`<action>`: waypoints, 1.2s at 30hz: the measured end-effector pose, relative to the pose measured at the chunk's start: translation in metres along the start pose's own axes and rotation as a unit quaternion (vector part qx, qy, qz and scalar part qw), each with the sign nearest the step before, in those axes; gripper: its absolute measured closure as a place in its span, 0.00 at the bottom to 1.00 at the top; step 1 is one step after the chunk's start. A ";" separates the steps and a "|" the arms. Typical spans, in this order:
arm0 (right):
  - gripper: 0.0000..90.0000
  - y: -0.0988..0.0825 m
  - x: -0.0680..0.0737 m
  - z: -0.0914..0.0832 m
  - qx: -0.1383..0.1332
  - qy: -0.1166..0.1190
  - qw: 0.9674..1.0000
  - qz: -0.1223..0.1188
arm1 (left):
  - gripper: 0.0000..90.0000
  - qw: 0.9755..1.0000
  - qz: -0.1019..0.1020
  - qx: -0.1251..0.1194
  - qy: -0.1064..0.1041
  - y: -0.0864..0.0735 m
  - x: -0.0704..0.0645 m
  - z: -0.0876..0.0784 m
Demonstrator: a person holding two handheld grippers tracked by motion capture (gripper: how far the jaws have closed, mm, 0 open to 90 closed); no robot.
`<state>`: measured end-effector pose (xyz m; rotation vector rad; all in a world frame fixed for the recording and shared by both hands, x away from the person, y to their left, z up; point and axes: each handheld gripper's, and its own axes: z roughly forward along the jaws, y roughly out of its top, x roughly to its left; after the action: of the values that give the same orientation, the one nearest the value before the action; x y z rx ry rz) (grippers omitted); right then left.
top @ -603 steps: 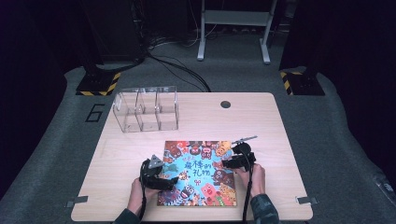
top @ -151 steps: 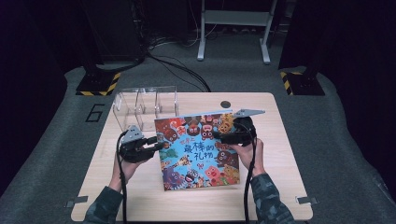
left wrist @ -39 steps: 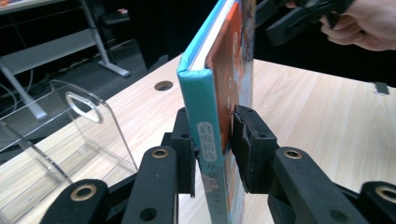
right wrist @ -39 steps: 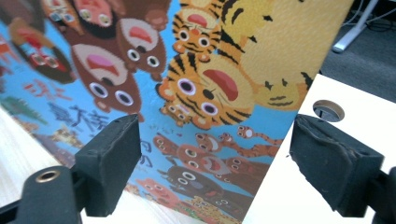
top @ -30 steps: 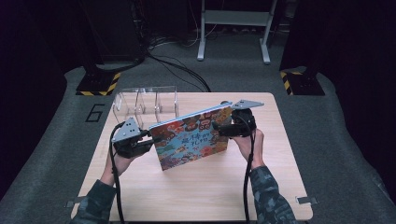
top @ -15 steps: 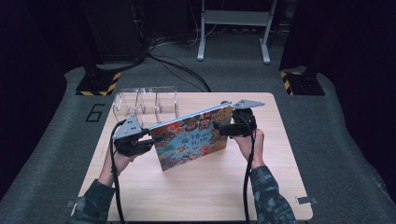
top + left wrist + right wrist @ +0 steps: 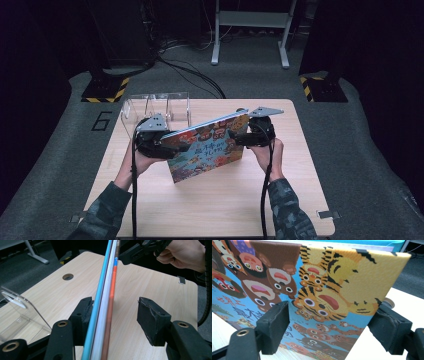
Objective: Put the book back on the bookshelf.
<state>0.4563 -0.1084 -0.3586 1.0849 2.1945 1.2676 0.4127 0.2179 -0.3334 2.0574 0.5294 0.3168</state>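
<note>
Brightly printed card covers the picture book [image 7: 207, 150], which stands on edge on the pale wooden desk [image 7: 225, 200], near the middle and toward the far half. Its long axis runs across the desk from the person's left to right, and it is tilted: the top edge climbs from the left end up to the right end, and the lower near corner rests on the desk. The front cover, crowded with cartoon animals, faces the person; the thin top edge points up and slightly away.

At the book's left end the left gripper [image 7: 113, 315] straddles the edge. In the left gripper view the book's blue-and-white page block lies against one pad while the other pad stands well clear, so the grip there is released; these jaws have just been opening, with the book between them. At the right end the right gripper [image 7: 240, 137] clamps the book's upper corner, grasping it, one pad on the tiger-printed cover in the right gripper view and the other behind the book's edge.

Behind the left end, just beyond it, sits a clear acrylic rack [image 7: 160, 107] with upright dividers.
</note>
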 end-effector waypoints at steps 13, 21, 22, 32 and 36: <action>0.14 -0.014 -0.005 -0.013 -0.004 -0.025 1.000 0.008 | 0.85 1.000 0.024 0.015 -0.002 0.003 -0.002 0.005; 0.09 -0.077 -0.026 -0.014 0.039 -0.061 0.996 0.055 | 0.88 0.999 0.024 0.027 -0.016 0.005 -0.001 0.004; 0.08 -0.087 -0.029 -0.012 0.047 -0.071 0.994 0.064 | 0.89 0.999 0.024 0.027 -0.019 0.005 -0.002 0.004; 0.01 -0.166 -0.046 0.006 0.110 -0.126 0.977 0.129 | 0.90 1.000 0.001 0.014 -0.023 0.004 0.002 0.005; 0.00 -0.180 -0.049 0.009 0.110 -0.143 0.973 0.144 | 0.90 1.000 -0.004 0.009 -0.021 0.006 0.004 0.005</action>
<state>0.4154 -0.1949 -0.5194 1.6133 2.0423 0.9149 0.4199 0.2136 -0.3313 2.0742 0.5159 0.2649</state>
